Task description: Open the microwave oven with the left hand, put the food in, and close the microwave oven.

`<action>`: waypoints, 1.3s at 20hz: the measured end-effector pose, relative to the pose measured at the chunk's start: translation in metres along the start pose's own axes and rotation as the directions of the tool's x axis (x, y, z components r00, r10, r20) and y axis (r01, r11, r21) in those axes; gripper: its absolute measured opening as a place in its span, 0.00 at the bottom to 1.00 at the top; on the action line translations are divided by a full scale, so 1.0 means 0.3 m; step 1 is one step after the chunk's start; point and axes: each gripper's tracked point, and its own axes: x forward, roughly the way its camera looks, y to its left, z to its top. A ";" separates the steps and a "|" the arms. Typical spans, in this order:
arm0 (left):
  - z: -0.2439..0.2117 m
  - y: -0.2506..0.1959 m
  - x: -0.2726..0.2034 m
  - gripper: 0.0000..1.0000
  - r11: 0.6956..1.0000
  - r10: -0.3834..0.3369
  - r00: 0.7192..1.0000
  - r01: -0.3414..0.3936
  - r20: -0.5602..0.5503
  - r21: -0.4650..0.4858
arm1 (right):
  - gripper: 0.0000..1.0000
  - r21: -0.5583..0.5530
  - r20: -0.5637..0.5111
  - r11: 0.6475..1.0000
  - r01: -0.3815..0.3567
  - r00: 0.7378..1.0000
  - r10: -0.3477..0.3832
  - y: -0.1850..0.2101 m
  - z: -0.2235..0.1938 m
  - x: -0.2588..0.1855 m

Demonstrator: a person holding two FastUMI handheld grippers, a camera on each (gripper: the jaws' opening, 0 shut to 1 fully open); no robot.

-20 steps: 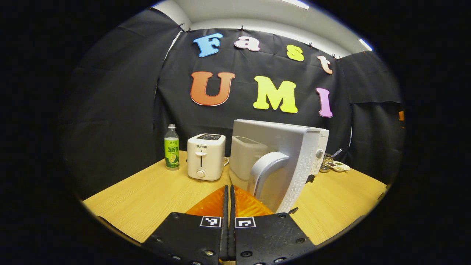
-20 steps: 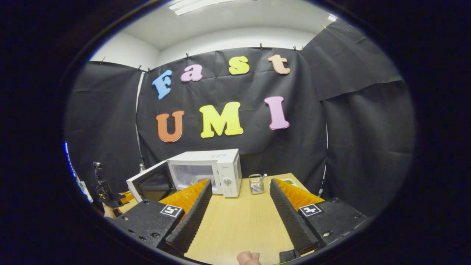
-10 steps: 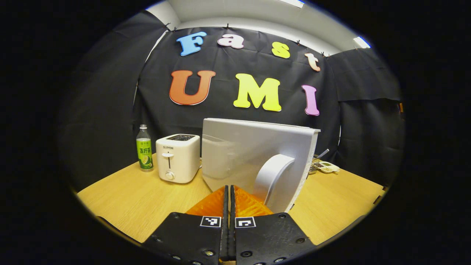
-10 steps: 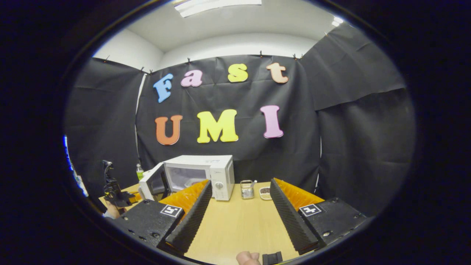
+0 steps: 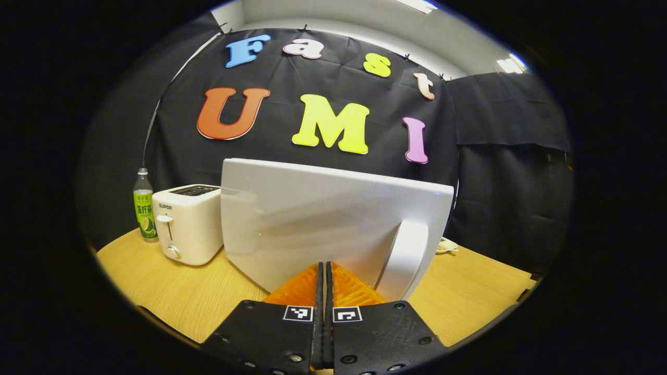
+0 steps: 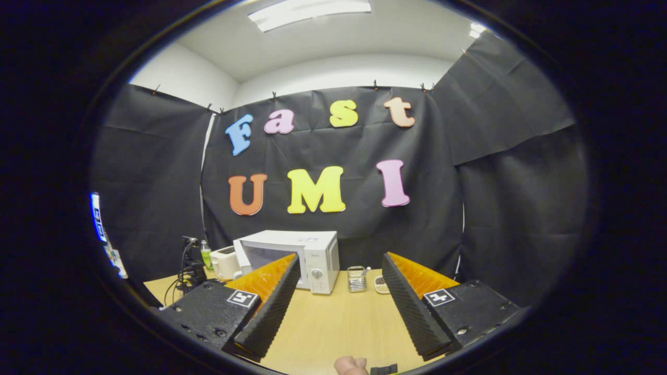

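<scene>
Left claw [image 5: 324, 281], fingers pressed together and empty, points at the outer face of the microwave door [image 5: 323, 219] beside its handle [image 5: 409, 258], placed, by judgement, to push the door to. Right claw [image 6: 338, 297] hangs wide apart, holding nothing, well back from the microwave [image 6: 307, 255] on the counter [image 6: 338, 323]. Food cannot be made out. Toaster [image 5: 187, 224] and bottle [image 5: 144, 205] stand left of the door.
</scene>
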 end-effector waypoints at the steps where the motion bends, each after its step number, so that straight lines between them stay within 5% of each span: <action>1: -0.004 -0.013 0.026 0.00 1.000 -0.003 1.000 0.003 -0.008 0.006 | 1.00 0.006 -0.005 1.000 -0.004 1.000 0.004 -0.004 -0.008 0.006; 8: 0.012 -0.123 0.210 0.00 0.999 -0.028 0.999 0.028 -0.017 -0.036 | 1.00 0.022 -0.046 1.000 0.009 0.999 -0.008 -0.083 -0.061 0.072; 9: 0.010 -0.137 0.236 0.00 0.998 -0.030 0.999 0.029 -0.023 -0.054 | 0.91 0.022 -0.050 1.000 0.012 0.999 -0.011 -0.094 -0.066 0.081; 10: 0.014 -0.144 0.262 0.00 0.998 -0.022 0.999 0.020 -0.026 -0.061 | 1.00 0.020 -0.055 1.000 0.014 0.998 -0.013 -0.105 -0.073 0.092; 11: 0.014 -0.147 0.286 0.00 0.998 -0.011 1.000 0.009 -0.027 -0.061 | 0.91 0.018 -0.061 1.000 0.014 0.998 -0.013 -0.116 -0.081 0.097; 17: 0.010 -0.178 0.421 0.00 0.998 0.029 0.998 -0.032 -0.052 -0.054 | 0.92 0.053 -0.087 0.999 -0.004 0.996 0.008 -0.161 -0.104 0.145; 18: 0.011 -0.179 0.445 0.00 0.998 0.037 0.998 -0.039 -0.052 -0.053 | 1.00 0.075 -0.086 0.997 -0.012 0.996 0.019 -0.165 -0.105 0.149; 20: 0.008 -0.184 0.492 0.00 0.997 0.047 0.997 -0.050 -0.061 -0.059 | 1.00 0.098 -0.083 0.995 -0.005 0.996 0.014 -0.201 -0.120 0.143; 21: 0.004 -0.187 0.516 0.00 0.997 0.051 0.996 -0.055 -0.069 -0.060 | 0.91 0.098 -0.080 0.995 0.005 0.997 0.003 -0.223 -0.120 0.139; 23: -0.032 -0.205 0.573 0.00 0.996 0.037 0.992 -0.047 -0.119 -0.080 | 0.91 0.095 -0.073 0.995 0.027 0.997 -0.020 -0.257 -0.119 0.128; 24: -0.065 -0.201 0.605 0.15 0.996 0.040 0.988 -0.052 -0.146 -0.076 | 0.91 0.097 -0.068 0.995 0.037 0.997 -0.031 -0.265 -0.114 0.120; 25: -0.073 -0.200 0.589 0.00 0.995 0.047 0.985 -0.061 -0.169 -0.076 | 0.91 0.097 -0.066 0.994 0.048 0.997 -0.041 -0.275 -0.108 0.112; 26: -0.068 -0.200 0.597 0.01 0.996 0.045 0.985 -0.057 -0.165 -0.071 | 0.91 0.093 -0.065 0.994 0.058 0.997 -0.052 -0.283 -0.111 0.105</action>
